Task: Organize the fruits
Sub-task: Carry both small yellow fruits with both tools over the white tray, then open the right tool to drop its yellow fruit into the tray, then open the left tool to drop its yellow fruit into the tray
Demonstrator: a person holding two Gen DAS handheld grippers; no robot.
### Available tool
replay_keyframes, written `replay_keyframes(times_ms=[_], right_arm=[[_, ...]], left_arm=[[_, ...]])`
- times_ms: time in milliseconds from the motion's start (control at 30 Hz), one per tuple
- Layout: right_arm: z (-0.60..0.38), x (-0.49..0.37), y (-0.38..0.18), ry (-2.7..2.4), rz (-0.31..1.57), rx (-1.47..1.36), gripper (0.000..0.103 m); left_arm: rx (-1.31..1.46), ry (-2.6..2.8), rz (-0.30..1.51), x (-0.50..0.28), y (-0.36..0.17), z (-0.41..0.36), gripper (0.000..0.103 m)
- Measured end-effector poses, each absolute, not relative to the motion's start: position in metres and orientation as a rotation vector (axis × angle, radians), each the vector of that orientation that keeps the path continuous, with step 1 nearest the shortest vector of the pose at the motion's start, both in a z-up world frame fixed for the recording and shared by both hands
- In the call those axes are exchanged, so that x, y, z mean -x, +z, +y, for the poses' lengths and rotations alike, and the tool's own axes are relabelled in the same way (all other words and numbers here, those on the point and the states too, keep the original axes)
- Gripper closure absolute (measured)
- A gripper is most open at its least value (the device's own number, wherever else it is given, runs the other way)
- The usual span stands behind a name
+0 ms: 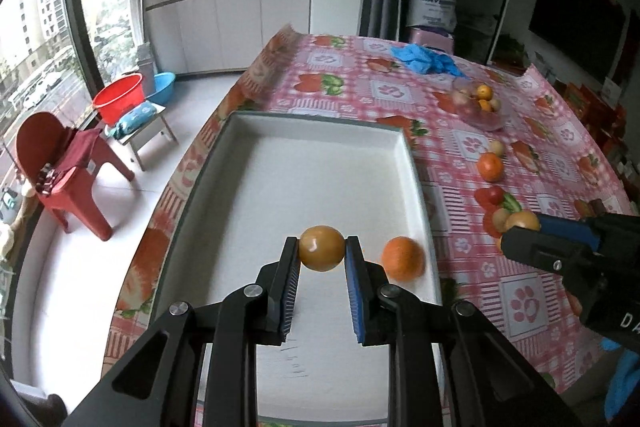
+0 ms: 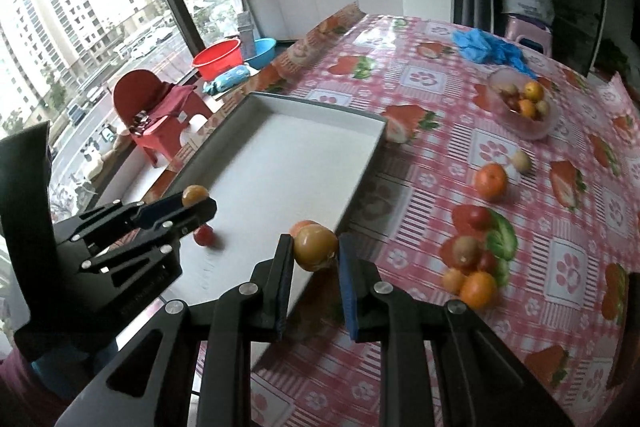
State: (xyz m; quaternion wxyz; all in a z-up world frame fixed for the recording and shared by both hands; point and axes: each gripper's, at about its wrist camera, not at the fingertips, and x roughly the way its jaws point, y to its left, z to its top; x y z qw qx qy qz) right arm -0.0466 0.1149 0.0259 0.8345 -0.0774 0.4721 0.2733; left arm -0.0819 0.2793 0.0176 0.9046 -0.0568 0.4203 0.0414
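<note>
Left gripper [image 1: 322, 254] sits low in the middle of its own view, pinching a yellow-brown fruit [image 1: 322, 247] between both pads, right over the near end of the white tray [image 1: 320, 125]. An orange [image 1: 402, 258] lies in the tray just right of it, close to the tray's right wall. From the right wrist view you can also spot a small red fruit [image 2: 205, 235] in the tray, under the left gripper at the left of the frame.

Right gripper [image 2: 312, 251] is bottom center in its view and it's got a second yellow-brown fruit [image 2: 316, 247] between its pads; the left pad touches it, the right pad looks just beside it, a bit blurry. It hangs above the tray's right edge.

Out on the pink checked tablecloth [image 2: 420, 367]: a loose orange [image 2: 490, 180] with a small pale fruit [image 2: 521, 160] near it at the right, a little pile of fruits [image 2: 470, 277] lower right, and a clear bowl [image 2: 524, 107] holding more fruit in the upper right. Blue gloves [image 2: 486, 47] lie near the top.
</note>
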Motion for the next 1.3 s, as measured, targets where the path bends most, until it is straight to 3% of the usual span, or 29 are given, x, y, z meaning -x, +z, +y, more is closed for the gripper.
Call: replay_keyframes(times_ms=[1067,1167,1200,1233,1267,1300], right_arm=[[0.167,0.046,-0.036,0.627,1.148,0.226,0.078],[0.165,0.047,-0.035,0.625,1.145,0.226,0.063],[0.165,0.046,-0.034,0.626,1.142,0.225,0.053],[0.165,0.047,-0.033,0.622,1.134,0.227,0.052],[0.164,0.046,-0.032,0.608,1.125,0.237,0.052],[0.162,0.045,-0.03,0.601,1.121,0.239,0.05]], left_arm=[[0.075,0.128,0.941,0.092,-0.027,0.296,0.079],[0.073,0.134,0.949,0.091,-0.029,0.296,0.079],[0.069,0.141,0.95,0.091,-0.029,0.296,0.079],[0.068,0.146,0.952,0.09,-0.029,0.297,0.079],[0.069,0.15,0.955,0.09,-0.029,0.297,0.071],[0.071,0.161,0.96,0.09,-0.029,0.298,0.049]])
